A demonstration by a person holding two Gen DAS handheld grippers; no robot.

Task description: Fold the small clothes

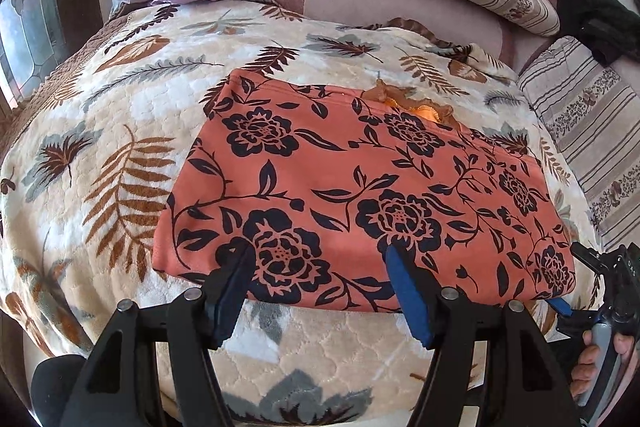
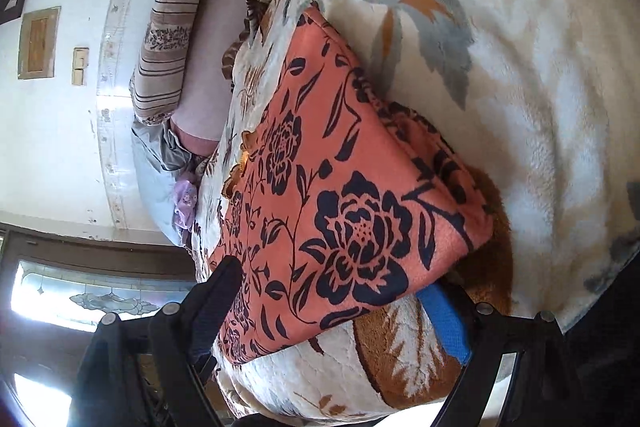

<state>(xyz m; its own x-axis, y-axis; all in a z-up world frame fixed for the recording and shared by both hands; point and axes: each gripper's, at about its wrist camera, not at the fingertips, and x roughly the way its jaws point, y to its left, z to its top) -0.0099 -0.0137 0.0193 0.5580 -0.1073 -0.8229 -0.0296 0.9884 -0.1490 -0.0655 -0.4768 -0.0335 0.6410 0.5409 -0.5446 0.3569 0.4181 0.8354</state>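
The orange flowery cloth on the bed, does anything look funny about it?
Mostly tidy: the orange cloth with dark blue flowers lies folded flat on the leaf-patterned fleece blanket. One odd bit: a crumpled brownish-orange frill pokes out from under its far edge, spoiling the neat line. Both grippers stand open.

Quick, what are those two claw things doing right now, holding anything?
Left gripper: open, over the near edge of the orange flowered cloth, holding nothing.
Right gripper: open, at the cloth's corner, holding nothing.
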